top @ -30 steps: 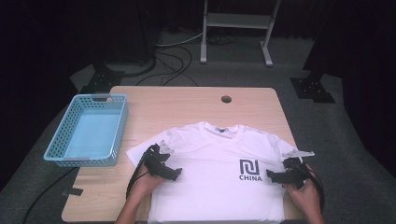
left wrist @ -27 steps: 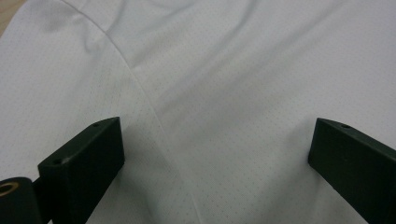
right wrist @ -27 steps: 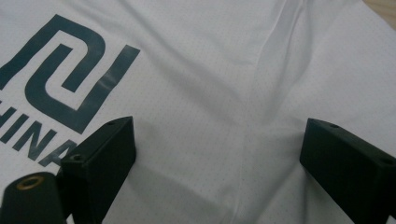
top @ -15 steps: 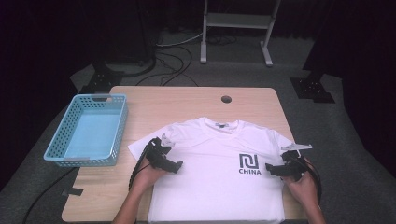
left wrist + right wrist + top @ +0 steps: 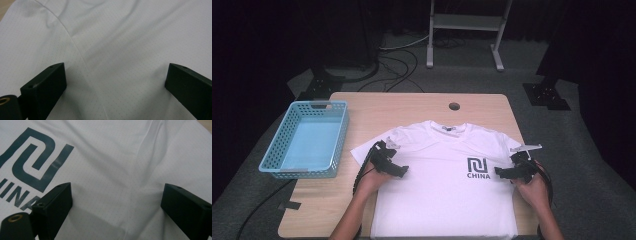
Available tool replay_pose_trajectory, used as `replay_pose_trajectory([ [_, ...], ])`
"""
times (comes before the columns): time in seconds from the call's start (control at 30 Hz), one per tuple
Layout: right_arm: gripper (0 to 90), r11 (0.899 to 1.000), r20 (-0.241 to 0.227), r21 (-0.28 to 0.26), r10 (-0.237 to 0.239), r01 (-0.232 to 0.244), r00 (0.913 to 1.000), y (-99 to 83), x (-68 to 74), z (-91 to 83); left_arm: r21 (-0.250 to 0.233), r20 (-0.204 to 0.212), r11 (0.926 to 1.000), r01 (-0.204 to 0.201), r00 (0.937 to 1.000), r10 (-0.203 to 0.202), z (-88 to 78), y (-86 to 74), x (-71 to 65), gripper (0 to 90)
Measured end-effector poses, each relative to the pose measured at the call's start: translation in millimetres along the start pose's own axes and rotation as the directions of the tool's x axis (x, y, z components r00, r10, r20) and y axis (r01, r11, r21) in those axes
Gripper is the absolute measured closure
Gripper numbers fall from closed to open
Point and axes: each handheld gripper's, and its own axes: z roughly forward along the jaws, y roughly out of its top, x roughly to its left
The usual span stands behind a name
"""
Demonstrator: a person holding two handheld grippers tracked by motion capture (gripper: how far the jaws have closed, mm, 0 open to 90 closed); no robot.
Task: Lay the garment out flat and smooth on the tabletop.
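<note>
Both grippers, left point(image 5: 399, 171) and right point(image 5: 501, 172), hold jaws wide apart over the white T-shirt point(image 5: 442, 190).

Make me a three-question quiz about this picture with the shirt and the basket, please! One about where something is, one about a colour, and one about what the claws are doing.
1. Where is the basket?
A. On the table's left side, beside the shirt
B. On top of the shirt
C. On the floor

2. What colour is the T-shirt?
A. Red
B. White
C. Black

3. How are the two claws?
A. Both open over the shirt
B. Both shut on the basket
C. One holds a cup

Answers:
1. A: the blue basket sits on the table, left of the T-shirt.
2. B: the fabric is white with a dark logo.
3. A: the left claw and the right claw each show jaws spread wide apart above the cloth.
</note>
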Motion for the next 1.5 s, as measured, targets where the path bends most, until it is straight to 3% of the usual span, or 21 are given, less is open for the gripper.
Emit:
replay_pose_trajectory([
  [0.47,9.5,1.0,-0.005,0.026,-0.009,0.009,0.9999,26.2,-12.8,17.1,0.001,-0.003,1.0,0.004,1.0,-0.004,12.8,15.3,17.7,2.4],
  [1.5,9.3,0.999,-0.005,0.037,-0.01,0.01,0.9999,63.6,-31.2,43.5,0.013,0.006,0.9999,-0.008,1.0,0.008,41.6,50.7,58.1,2.4],
])
